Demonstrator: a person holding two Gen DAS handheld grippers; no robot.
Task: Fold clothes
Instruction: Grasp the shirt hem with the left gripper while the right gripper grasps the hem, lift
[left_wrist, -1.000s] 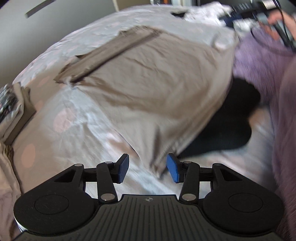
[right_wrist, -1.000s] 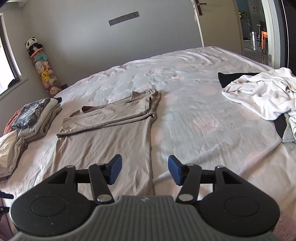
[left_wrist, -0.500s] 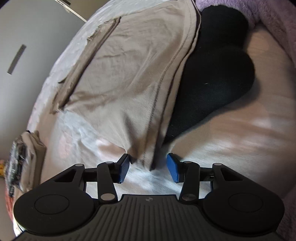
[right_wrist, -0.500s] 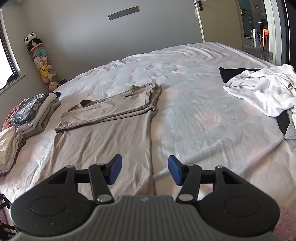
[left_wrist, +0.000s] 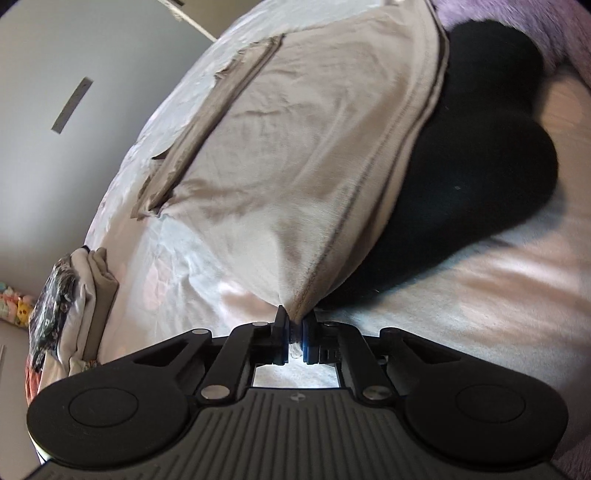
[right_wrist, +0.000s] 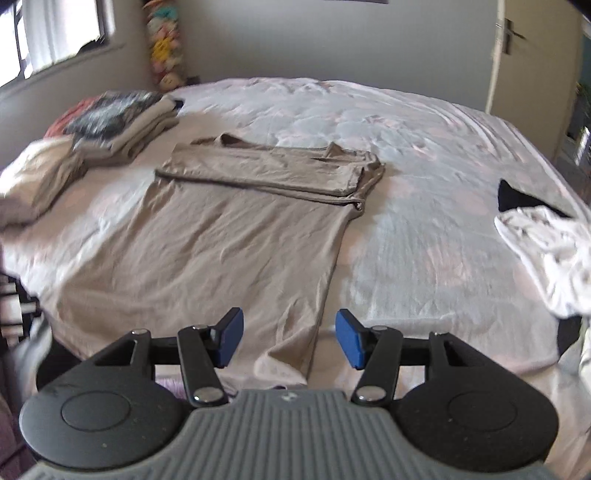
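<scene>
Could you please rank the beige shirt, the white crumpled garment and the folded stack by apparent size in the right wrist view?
1. beige shirt
2. white crumpled garment, cut off at the frame edge
3. folded stack, farther away, so its rank is unsure

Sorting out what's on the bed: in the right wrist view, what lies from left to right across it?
Stack of folded clothes → beige shirt spread flat with its sleeves folded in → bare bedsheet → crumpled white garment.

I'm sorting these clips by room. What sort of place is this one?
Most likely a bedroom in a home: a wide bed serves as the work surface, soft toys hang by the window, and folded clothes are stacked on the bed.
</scene>
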